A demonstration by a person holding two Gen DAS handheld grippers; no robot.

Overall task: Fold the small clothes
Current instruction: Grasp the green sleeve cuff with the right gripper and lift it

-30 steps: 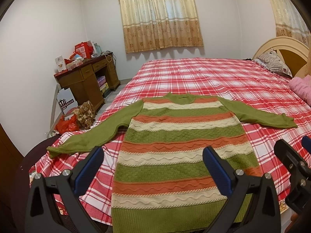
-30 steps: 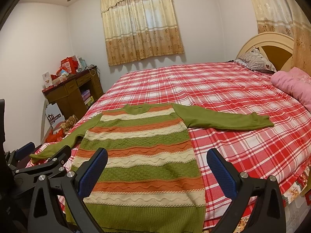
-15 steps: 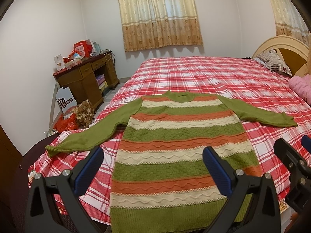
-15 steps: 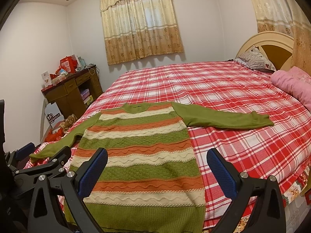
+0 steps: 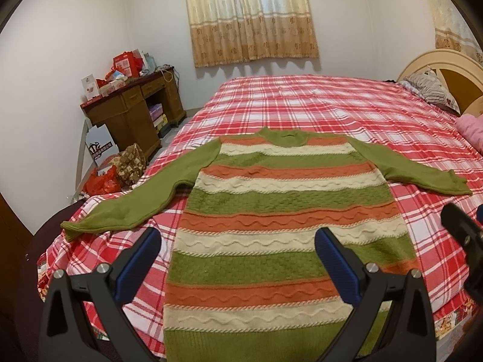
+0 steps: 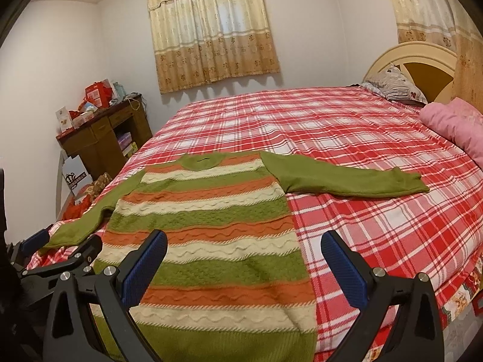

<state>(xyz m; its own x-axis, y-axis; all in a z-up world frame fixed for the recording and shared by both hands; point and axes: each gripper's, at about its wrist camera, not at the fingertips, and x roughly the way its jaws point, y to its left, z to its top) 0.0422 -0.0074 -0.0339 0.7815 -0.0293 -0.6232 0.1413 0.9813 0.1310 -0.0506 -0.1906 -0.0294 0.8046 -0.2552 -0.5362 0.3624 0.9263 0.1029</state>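
Left wrist view shows a knitted sweater with green, orange and cream stripes and plain green sleeves [image 5: 283, 211] lying flat, face up, on a bed covered with a red and white plaid sheet [image 5: 317, 105]. Its hem lies at the near edge of the bed and its collar points toward the far wall. Both sleeves are spread outward; the left one reaches the bed's left edge, the right one lies across the plaid.

The left gripper [image 5: 238, 244] hangs above the lower part of the sweater, its blue-padded fingers [image 5: 335, 259] wide apart and holding nothing. The right gripper [image 6: 243, 246] hovers over the sweater's right side near the hem, its fingers [image 6: 344, 259] also spread wide and empty. Whether either touches the knit cannot be told.

From the right wrist view, a pink quilt [image 6: 455, 123] lies at the bed's right, near a patterned pillow [image 6: 392, 86] and a cream arched headboard [image 6: 413, 54]. A dark wooden desk [image 5: 129, 111] stands against the left wall with red boxes [image 5: 126, 63] on its surface, and beige patterned curtains [image 5: 250, 15] hang on the far wall.
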